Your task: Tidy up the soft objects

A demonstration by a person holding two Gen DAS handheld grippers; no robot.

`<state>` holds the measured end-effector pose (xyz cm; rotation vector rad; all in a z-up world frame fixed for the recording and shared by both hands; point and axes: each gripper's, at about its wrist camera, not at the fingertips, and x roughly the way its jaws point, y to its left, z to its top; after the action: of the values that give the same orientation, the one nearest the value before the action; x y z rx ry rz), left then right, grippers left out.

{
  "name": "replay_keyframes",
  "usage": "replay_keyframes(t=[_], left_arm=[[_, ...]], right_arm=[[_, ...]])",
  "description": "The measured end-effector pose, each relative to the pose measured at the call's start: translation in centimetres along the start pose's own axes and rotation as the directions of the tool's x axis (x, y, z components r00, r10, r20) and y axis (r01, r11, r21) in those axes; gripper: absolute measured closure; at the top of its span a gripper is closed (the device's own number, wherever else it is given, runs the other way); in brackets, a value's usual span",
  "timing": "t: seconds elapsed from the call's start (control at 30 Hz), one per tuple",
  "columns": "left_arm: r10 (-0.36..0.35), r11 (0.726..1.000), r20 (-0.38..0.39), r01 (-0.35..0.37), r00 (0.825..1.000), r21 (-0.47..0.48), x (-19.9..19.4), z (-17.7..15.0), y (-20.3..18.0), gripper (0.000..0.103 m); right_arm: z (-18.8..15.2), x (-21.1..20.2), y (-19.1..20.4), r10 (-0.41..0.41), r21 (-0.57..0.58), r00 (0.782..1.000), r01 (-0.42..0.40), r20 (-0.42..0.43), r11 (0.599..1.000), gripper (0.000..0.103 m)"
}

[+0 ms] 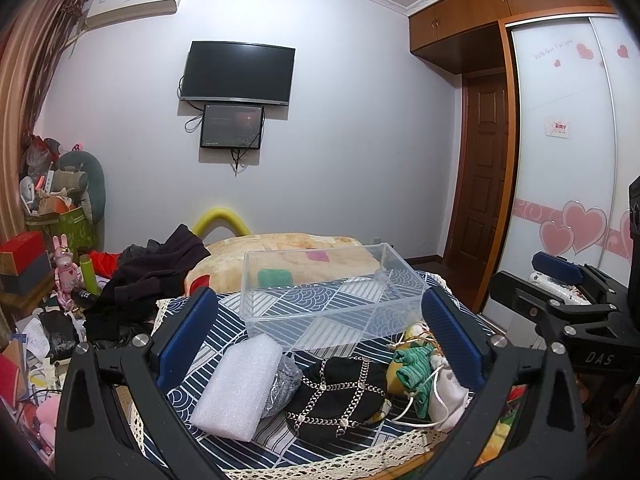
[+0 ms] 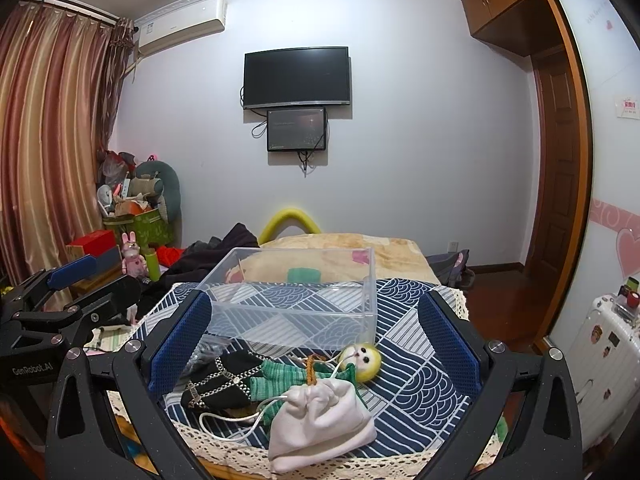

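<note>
A clear plastic bin stands empty on a blue patterned cloth. In front of it lie a white foam block, a crumpled clear bag, a black cap with a chain pattern, a yellow-haired doll in green and a white drawstring pouch. My left gripper hovers open above the cap and foam. My right gripper hovers open above the pouch and doll. Neither holds anything.
The cloth has a lace edge at the front. Behind the bin is a beige blanket on a bed, with dark clothes to the left. A cluttered side table stands left; a white suitcase stands right.
</note>
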<state>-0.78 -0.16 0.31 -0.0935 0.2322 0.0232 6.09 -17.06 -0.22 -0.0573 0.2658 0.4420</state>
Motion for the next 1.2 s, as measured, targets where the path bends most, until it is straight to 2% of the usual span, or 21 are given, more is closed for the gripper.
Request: replay_keyframes(t=[1.2], left_arm=[[-0.002, 1.000, 0.009, 0.002, 1.000, 0.015, -0.37, 0.02, -0.26, 0.000]], right_arm=[[0.19, -0.40, 0.19, 0.011, 0.004, 1.000, -0.011, 0.004, 1.000, 0.000]])
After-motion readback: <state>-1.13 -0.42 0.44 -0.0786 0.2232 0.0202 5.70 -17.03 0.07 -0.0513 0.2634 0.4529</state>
